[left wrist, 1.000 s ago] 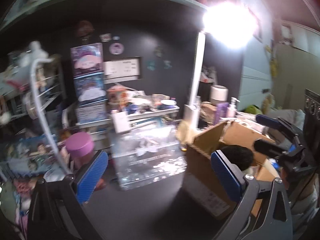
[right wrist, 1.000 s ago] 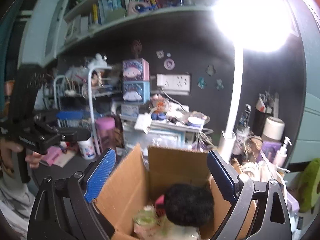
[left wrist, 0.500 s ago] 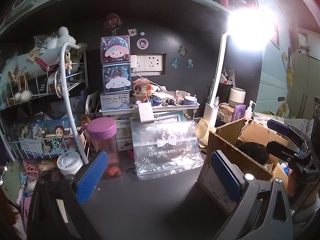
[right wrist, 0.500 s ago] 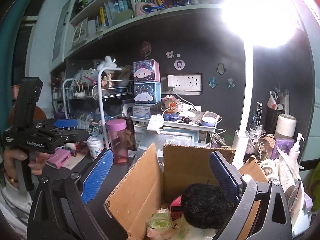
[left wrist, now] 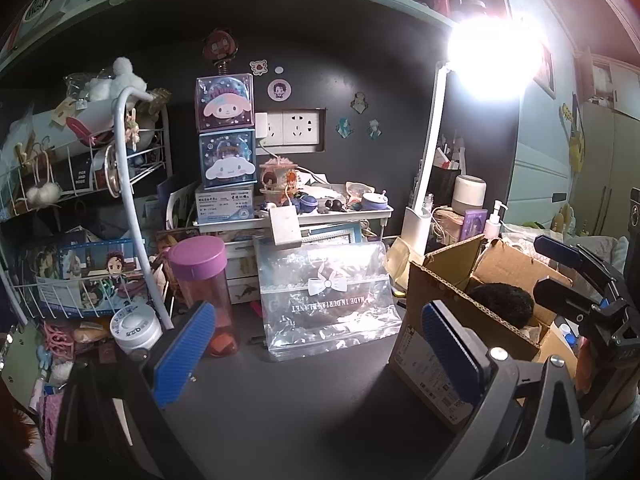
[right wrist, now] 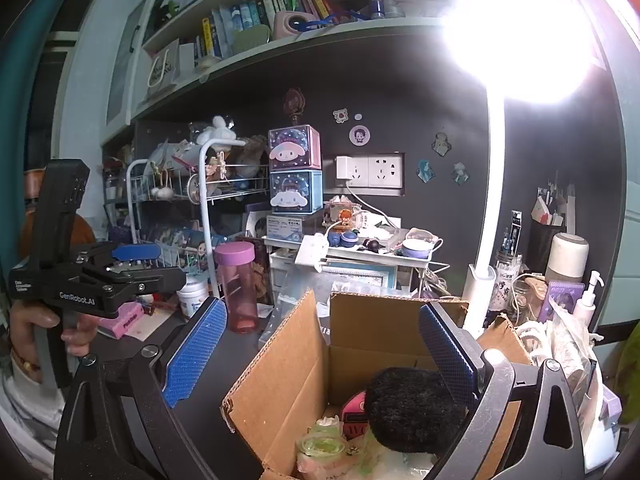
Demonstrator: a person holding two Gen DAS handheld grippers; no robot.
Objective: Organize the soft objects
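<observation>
L gripper (left wrist: 316, 354): jaws wide apart, nothing betw blue pads; hangs over bare dark desk, lower centre of left wrist view. Also seen far left in right wrist view (right wrist: 150, 264), held by a hand (right wrist: 36, 328).
R gripper (right wrist: 320, 350): jaws wide apart, empty; lower centre of right wrist view, over the open box. Seen at right edge of left wrist view (left wrist: 560, 276), above the box.
Cardboard box (right wrist: 280, 380): flaps open, lower centre-right of right wrist view; lower right in left wrist view (left wrist: 436, 292).
Black fuzzy soft item (right wrist: 412, 410): inside box, toward its right side, on top of other contents; partly behind R gripper's right finger. In left wrist view (left wrist: 502, 304) only its top shows over box wall.
Other box contents: pale green-white soft item (right wrist: 322, 444) bottom of frame, pink-red thing (right wrist: 354, 414) just left of black item; can't tell what it is.
Clear zip bag (left wrist: 328, 296): centre of left wrist view, standing on desk, left of box, apart from it.
Pink-lid bottle (left wrist: 202, 280): left of bag, upright.
Desk lamp (right wrist: 516, 36): upper right, glare washes out that area.
</observation>
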